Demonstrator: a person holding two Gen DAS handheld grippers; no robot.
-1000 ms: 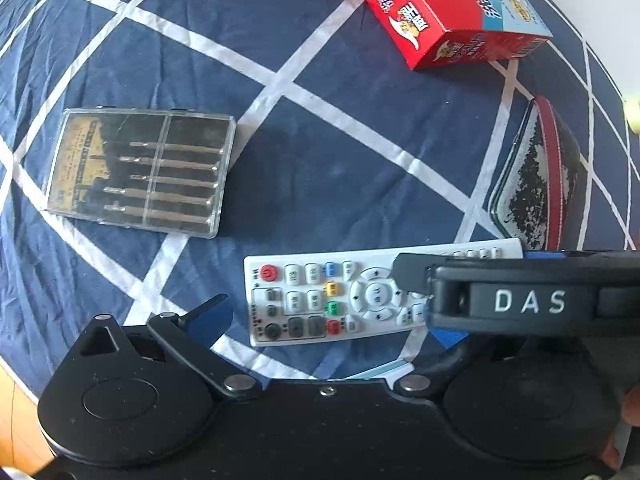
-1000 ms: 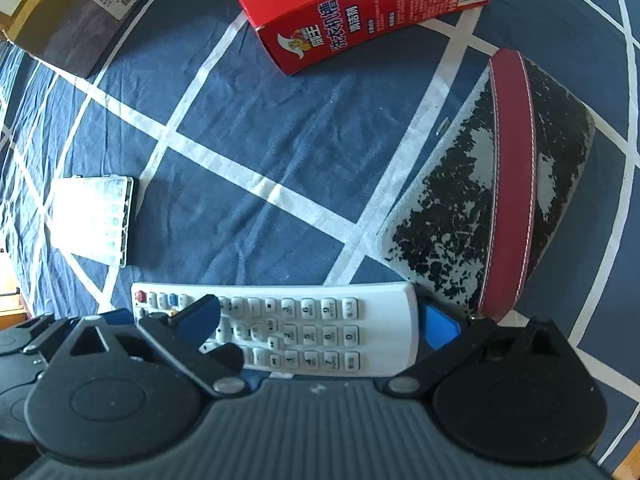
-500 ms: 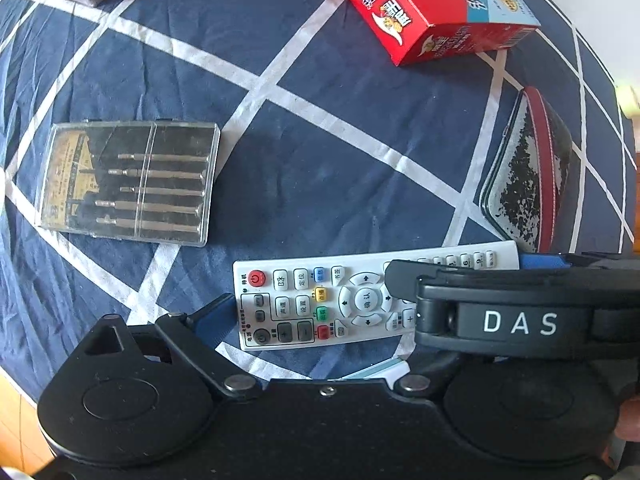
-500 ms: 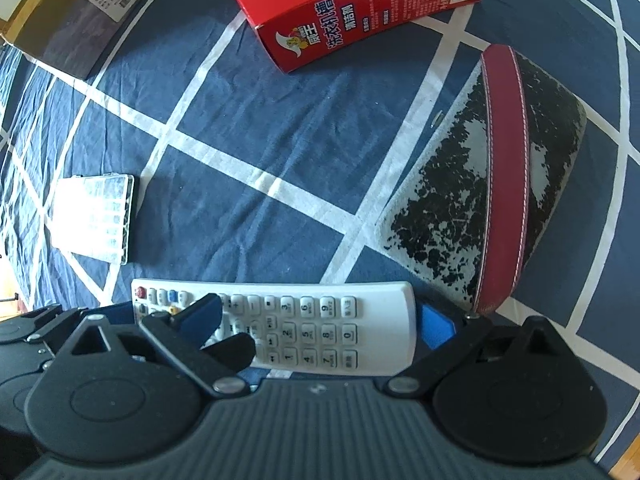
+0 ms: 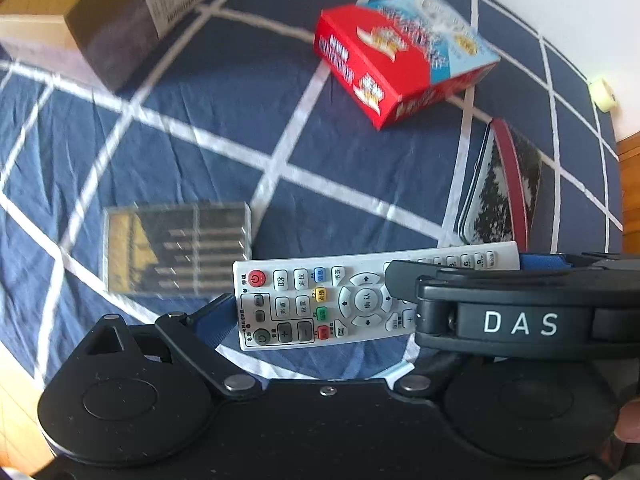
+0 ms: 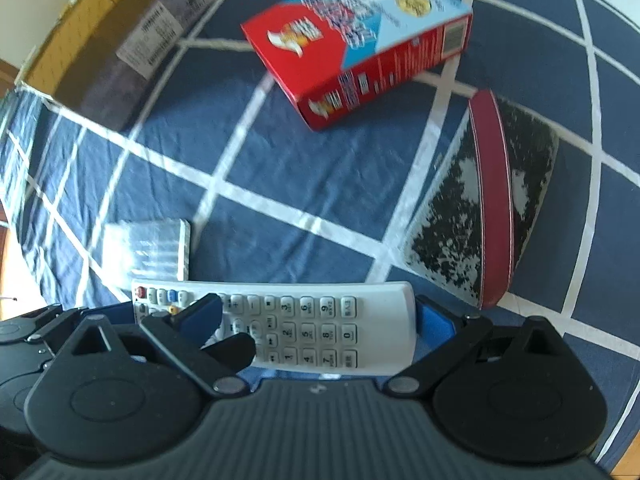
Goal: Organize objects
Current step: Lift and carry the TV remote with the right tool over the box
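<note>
A white remote (image 5: 312, 300) hangs level above the navy checked sheet (image 5: 208, 152), clamped lengthwise between my two grippers. The left gripper (image 5: 328, 308) has its left blue pad (image 5: 216, 312) against the remote's power-button end. Its right finger is hidden behind the right gripper's body (image 5: 520, 320). In the right wrist view the remote (image 6: 320, 320) lies across the right gripper (image 6: 318, 308). There the right pad (image 6: 434, 322) presses the number-key end and the left finger (image 6: 200, 312) lies over the keys. Both sets of jaws stand wide.
On the sheet lie a red carton (image 5: 392, 64), a clear screwdriver case (image 5: 172, 248) and a speckled case with a red band (image 5: 504, 188). An open cardboard box (image 5: 120, 12) stands at the far left. Wooden floor (image 5: 16, 400) shows past the sheet's edge.
Both grippers have risen with the remote between them. The things on the sheet look smaller and farther off. The cardboard box has come into view.
</note>
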